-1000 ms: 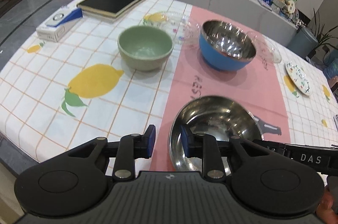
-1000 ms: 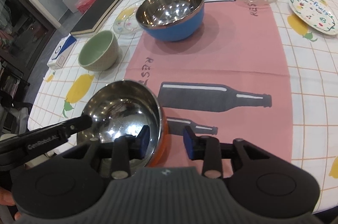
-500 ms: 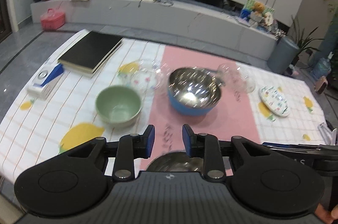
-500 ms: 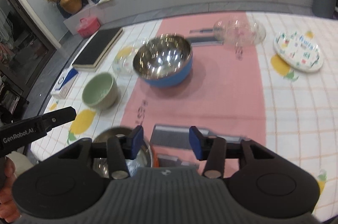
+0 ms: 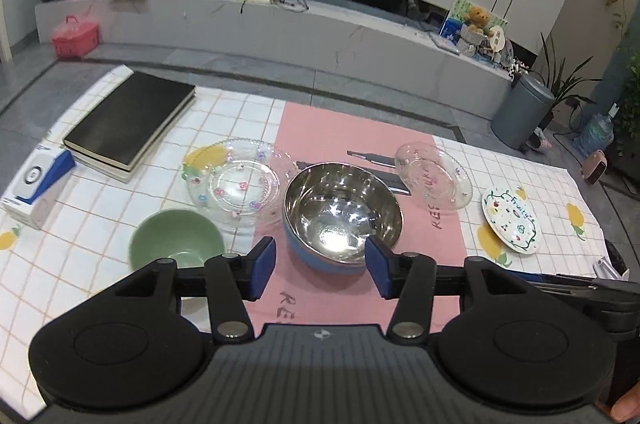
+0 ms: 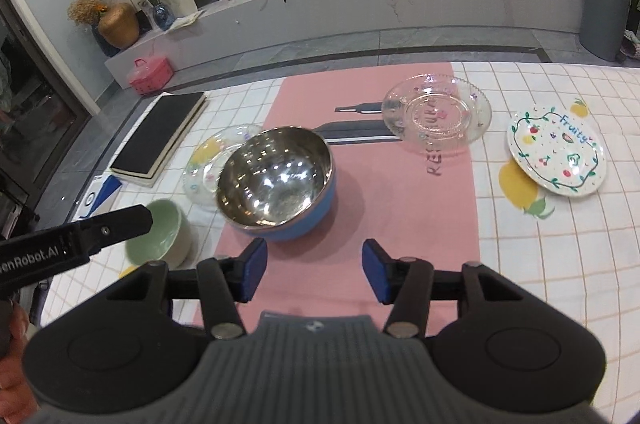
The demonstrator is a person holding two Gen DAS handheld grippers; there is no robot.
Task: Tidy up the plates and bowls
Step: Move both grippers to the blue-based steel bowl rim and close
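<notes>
- My left hand-held gripper [image 5: 320,270] is spread wide and holds nothing. It hangs over the tabletop [image 5: 100,224], just in front of the blue bowl [image 5: 342,220].
- My right hand-held gripper [image 6: 314,274] is spread wide too, and it is empty. It is above the pink strip of cloth, near the same bowl.
- The blue bowl is shiny metal inside and blue outside. It sits in the middle of the pink strip. I think it is stiff and light, but its smooth side could slip. I would pinch its rim, one finger in and one out.
- The green bowl [image 5: 176,244] is to the left of it, on the checked cloth. It looks thick and may be heavier. It could chip, so I would take the rim and go slow.
- Two clear glass plates look easy to break. The big one [image 5: 240,186] with little flowers lies behind the green bowl, close by the blue bowl. The small one [image 5: 434,174] lies to the right at the back.
- The white plate [image 6: 556,152] with painted fruit sits far right. It lies flat, so its edge looks hard to get under.
- No bowls or plates are stacked yet.
</notes>
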